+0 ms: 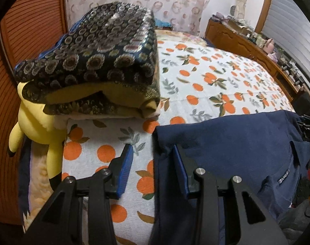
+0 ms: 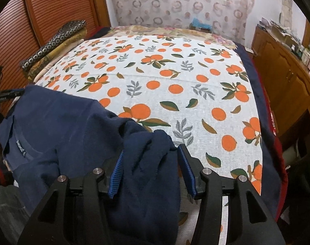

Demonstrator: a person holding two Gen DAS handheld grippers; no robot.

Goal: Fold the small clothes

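bed cover (image 2: 175,77): orange-print, ahead of both grippers | navy garment (image 2: 63,122): on cover's near edge, bunched corner between right jaws | left gripper (image 1: 153,151): released, straddling garment's left edge | right gripper (image 2: 151,153): released, pads clear of cloth

We can't see the whole navy garment (image 1: 232,143): it runs off the bottom edge in both views, and its near part sits under the left gripper (image 1: 153,153). In the right wrist view its bunched end (image 2: 146,163) hides the bedspread (image 2: 175,77) below it. The small label (image 2: 20,146) is too tiny to read. The plush (image 1: 38,120) is half buried under the folded blankets (image 1: 97,61), head hidden. The clutter on the dresser (image 1: 263,47) is just a blur.
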